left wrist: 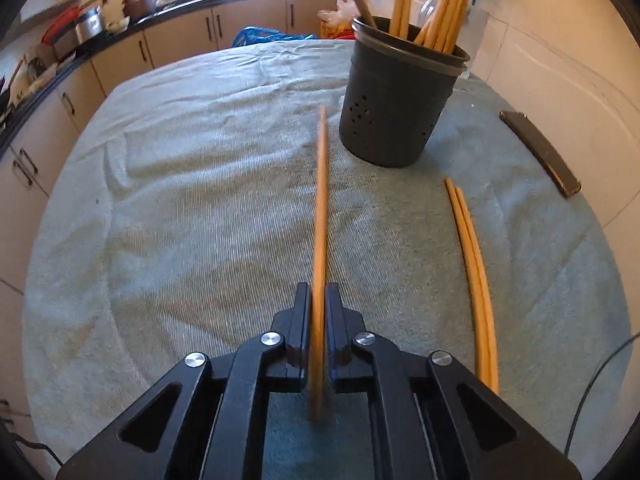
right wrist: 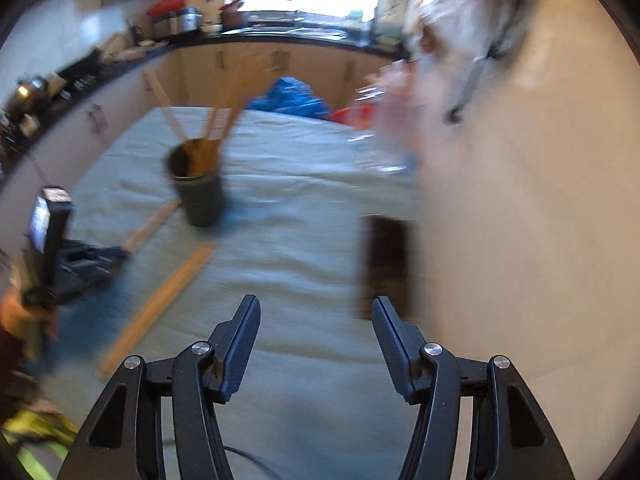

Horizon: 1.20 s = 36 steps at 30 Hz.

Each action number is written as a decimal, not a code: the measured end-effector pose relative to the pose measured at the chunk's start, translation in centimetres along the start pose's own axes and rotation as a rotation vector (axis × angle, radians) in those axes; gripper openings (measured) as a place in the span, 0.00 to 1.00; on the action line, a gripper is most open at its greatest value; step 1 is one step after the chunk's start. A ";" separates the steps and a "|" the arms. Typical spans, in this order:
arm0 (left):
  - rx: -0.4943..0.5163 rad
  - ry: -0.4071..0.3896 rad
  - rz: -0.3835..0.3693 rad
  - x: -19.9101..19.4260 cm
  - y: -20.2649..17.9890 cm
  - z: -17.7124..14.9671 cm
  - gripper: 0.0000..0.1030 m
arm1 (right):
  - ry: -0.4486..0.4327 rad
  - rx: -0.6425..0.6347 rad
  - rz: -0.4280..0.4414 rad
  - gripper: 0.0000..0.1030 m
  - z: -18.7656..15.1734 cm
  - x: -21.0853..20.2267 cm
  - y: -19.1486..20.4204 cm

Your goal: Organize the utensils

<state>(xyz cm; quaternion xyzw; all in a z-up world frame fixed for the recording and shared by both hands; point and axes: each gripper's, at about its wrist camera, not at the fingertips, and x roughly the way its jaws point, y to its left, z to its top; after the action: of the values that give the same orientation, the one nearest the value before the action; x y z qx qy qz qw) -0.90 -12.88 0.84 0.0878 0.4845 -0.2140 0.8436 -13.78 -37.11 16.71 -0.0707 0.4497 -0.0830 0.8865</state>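
My left gripper (left wrist: 319,294) is shut on a wooden chopstick (left wrist: 321,208) that runs straight ahead, its far tip close to the black perforated utensil holder (left wrist: 394,110). Several wooden chopsticks (left wrist: 444,8) stand in that holder. Two more chopsticks (left wrist: 474,276) lie side by side on the cloth to the right. In the blurred right wrist view my right gripper (right wrist: 316,304) stands open over bare cloth with nothing between its fingers. The holder (right wrist: 200,192) is far left of it, the loose pair of chopsticks (right wrist: 160,304) lies left of it, and the left gripper (right wrist: 86,264) holds its chopstick (right wrist: 152,226) there.
A grey-green cloth (left wrist: 200,200) covers the table. A dark flat object (left wrist: 540,152) lies near the table's right edge, seen also as a dark object (right wrist: 386,264) just ahead of my right gripper. A wall borders the right side. Kitchen cabinets, a blue bag (left wrist: 264,36) and a hand (right wrist: 16,316) lie beyond.
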 end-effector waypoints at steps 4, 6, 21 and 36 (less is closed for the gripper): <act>-0.086 0.019 -0.041 -1.1 0.9 -1.6 0.06 | 0.009 -0.026 -0.153 0.70 -0.9 -2.5 -2.3; -0.144 0.031 -0.076 -1.9 1.6 -3.1 0.06 | 0.026 0.004 -0.087 0.70 -2.2 -2.2 -2.0; -0.323 0.000 -0.156 -5.3 3.6 -8.7 0.06 | 0.156 -0.089 0.248 0.30 -5.1 11.1 17.3; -0.339 -0.024 -0.190 -5.2 4.0 -9.0 0.06 | 0.160 0.031 0.255 0.17 -1.6 12.6 18.9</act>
<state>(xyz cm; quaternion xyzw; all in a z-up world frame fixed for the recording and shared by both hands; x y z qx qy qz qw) -8.41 -4.68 0.44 -0.1044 0.5098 -0.2090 0.8280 -6.18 -21.36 2.13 0.0073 0.5230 0.0180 0.8521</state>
